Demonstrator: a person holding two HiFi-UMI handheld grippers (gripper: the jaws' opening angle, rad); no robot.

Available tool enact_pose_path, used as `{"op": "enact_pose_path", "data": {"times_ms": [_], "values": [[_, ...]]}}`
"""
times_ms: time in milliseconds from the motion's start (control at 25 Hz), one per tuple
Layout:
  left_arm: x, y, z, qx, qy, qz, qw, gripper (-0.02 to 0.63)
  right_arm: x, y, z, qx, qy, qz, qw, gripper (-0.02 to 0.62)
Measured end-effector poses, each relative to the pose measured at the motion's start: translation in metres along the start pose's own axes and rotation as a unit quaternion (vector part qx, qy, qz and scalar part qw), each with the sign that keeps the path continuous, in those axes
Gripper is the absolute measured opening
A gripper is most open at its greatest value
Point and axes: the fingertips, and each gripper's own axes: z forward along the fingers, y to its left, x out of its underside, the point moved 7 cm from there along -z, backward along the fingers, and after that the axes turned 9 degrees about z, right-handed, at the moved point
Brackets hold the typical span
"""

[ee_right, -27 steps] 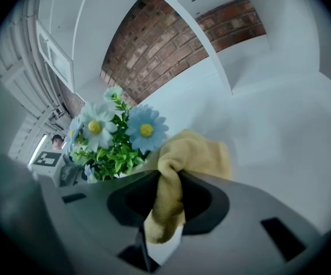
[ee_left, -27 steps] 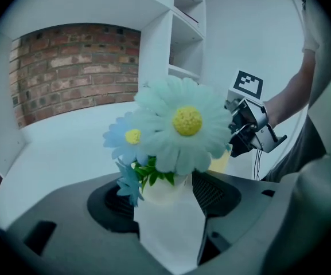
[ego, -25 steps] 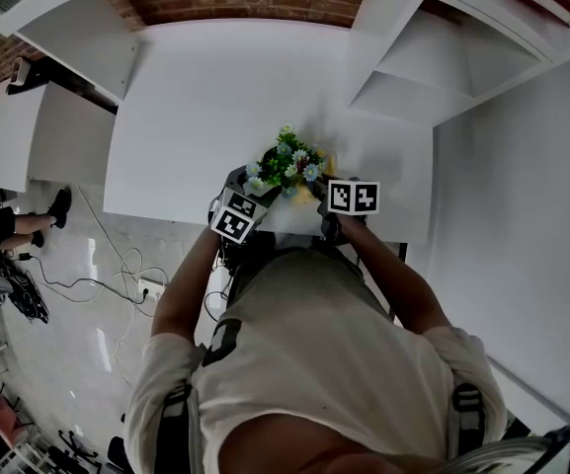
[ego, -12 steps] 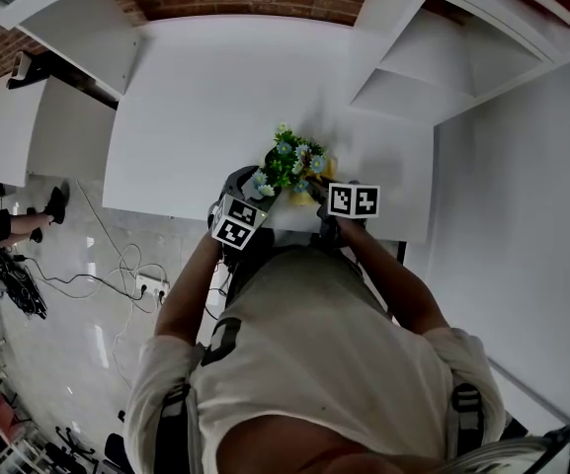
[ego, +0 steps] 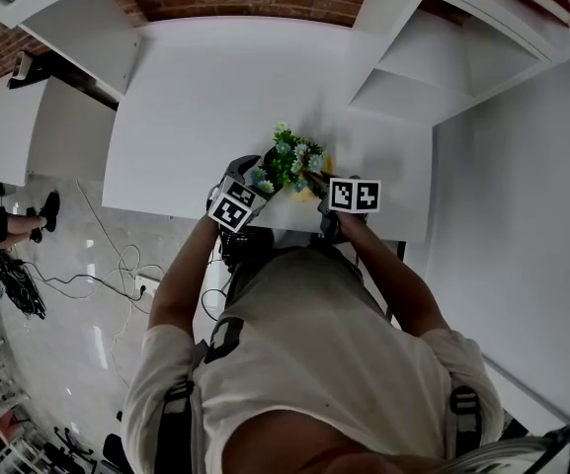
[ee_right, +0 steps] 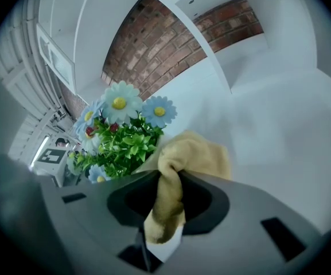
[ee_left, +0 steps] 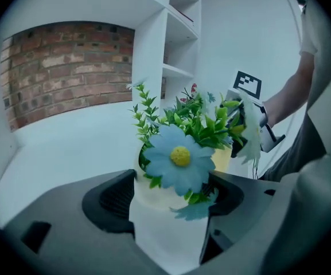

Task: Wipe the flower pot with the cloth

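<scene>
The flower pot (ee_left: 154,198) stands on the white table (ego: 215,97), at lower centre of the left gripper view. It sits between the left gripper's (ee_left: 174,185) opening fingers, unclamped. The right gripper (ee_right: 168,196), fingers pinched on the yellow cloth (ee_right: 182,159), sits beside the flowers (ee_right: 125,136).

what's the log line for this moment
left gripper: jaws opening, pot between them | right gripper: shut on cloth | cloth: beside flowers | pot: upright on table
</scene>
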Motion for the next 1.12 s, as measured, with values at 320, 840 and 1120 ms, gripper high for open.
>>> {"op": "enact_pose_path", "data": {"times_ms": [320, 840, 1120], "values": [[0.0, -0.011, -0.001, -0.047, -0.024, -0.054, 0.9971, 0.336, 0.015, 0.006, 0.003, 0.001, 0.013, -0.013, 1.0, 0.107], [0.006, -0.044, -0.018, -0.041, -0.023, -0.066, 0.9967, 0.336, 0.021, 0.007, -0.006, 0.0, 0.024, -0.029, 0.999, 0.107], [0.007, -0.026, -0.013, -0.021, -0.012, -0.028, 0.9993, 0.337, 0.008, 0.0, -0.014, 0.004, 0.005, -0.027, 1.0, 0.107]]}}
